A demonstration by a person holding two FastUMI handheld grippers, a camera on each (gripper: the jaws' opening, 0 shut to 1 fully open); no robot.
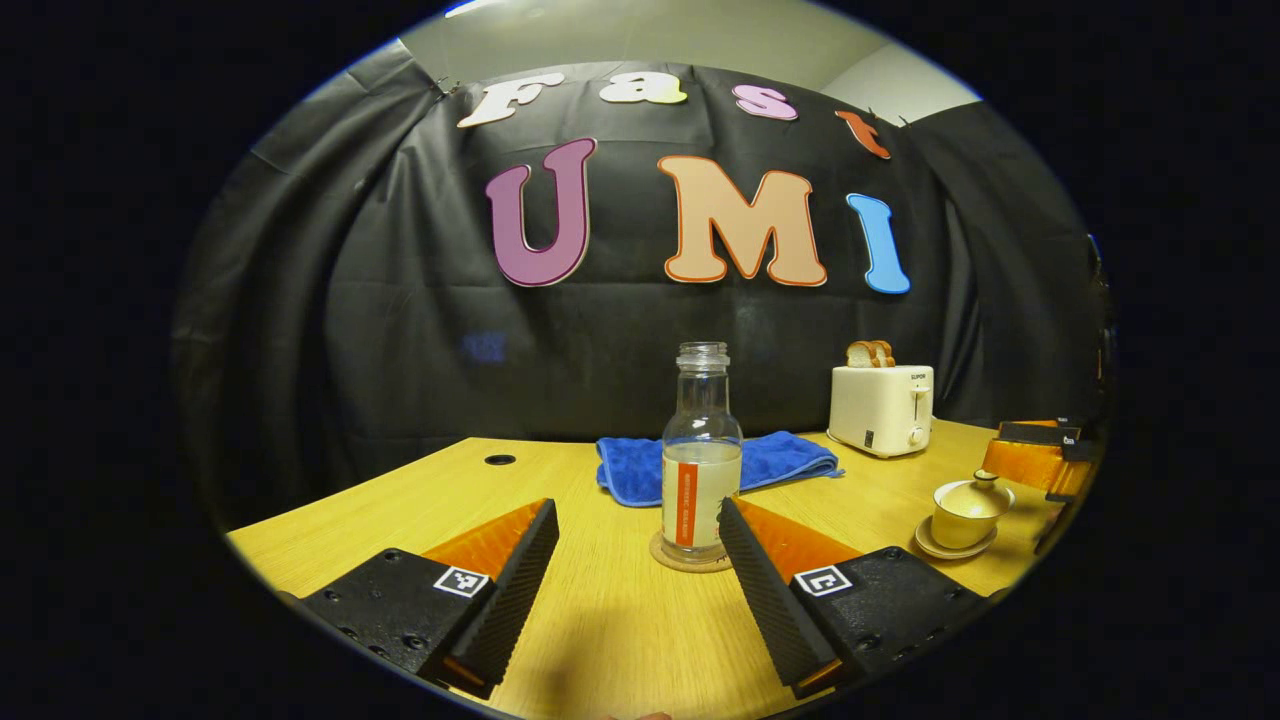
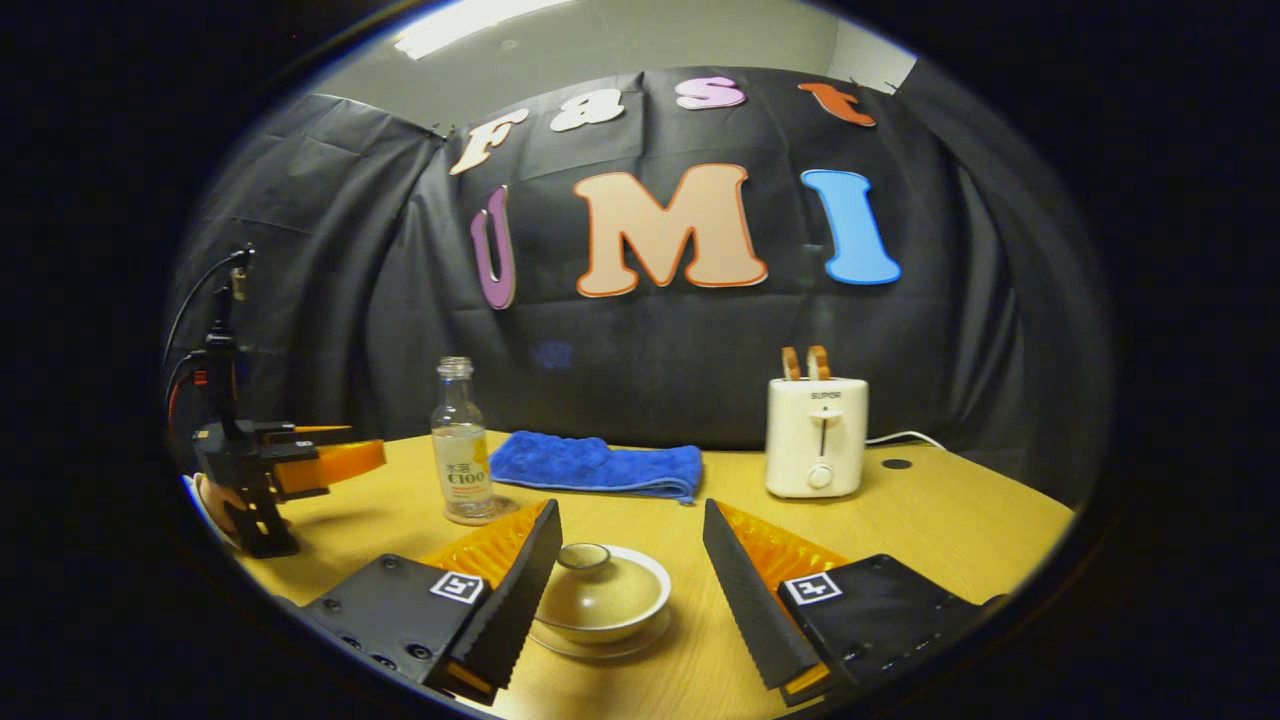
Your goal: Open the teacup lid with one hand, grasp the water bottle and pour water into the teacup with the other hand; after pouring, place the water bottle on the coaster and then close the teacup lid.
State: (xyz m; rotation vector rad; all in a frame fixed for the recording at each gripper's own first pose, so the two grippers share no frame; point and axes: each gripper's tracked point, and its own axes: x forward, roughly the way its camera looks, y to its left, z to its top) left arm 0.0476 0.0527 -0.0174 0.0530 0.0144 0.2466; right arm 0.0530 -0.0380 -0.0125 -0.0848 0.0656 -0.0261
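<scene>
Your right tool [image 2: 628,585] was spread wide and holding nothing, with the cup [image 2: 600,600] sitting right between its fingers, a bit closer to the left one. Lid [image 2: 592,585] was still on, knob [image 2: 585,555] poking up in the middle, saucer [image 2: 640,640] underneath. Looked to me like the lid lift was the step in hand. To do it clean, you wanted to center on that knob, drop down until the pads were level with it, then pinch only the knob and lift straight up. Grab lower and you'd catch the cup rim and drag the whole thing off the saucer.

Your left tool [image 1: 636,570] was just as wide, also empty, lined up on the bottle [image 1: 702,455]. Bottle stood upright on the coaster [image 1: 668,558], no cap, roughly half full, just past the fingertips and nearer the right finger. I'd have nudged left a touch so it sat centered before closing, and gripped around the label, not the neck.

Farther out on the table [image 2: 960,520]: blue towel [image 2: 595,465] behind the bottle, toaster [image 2: 817,435] off to the side. Neither was in your way.
</scene>
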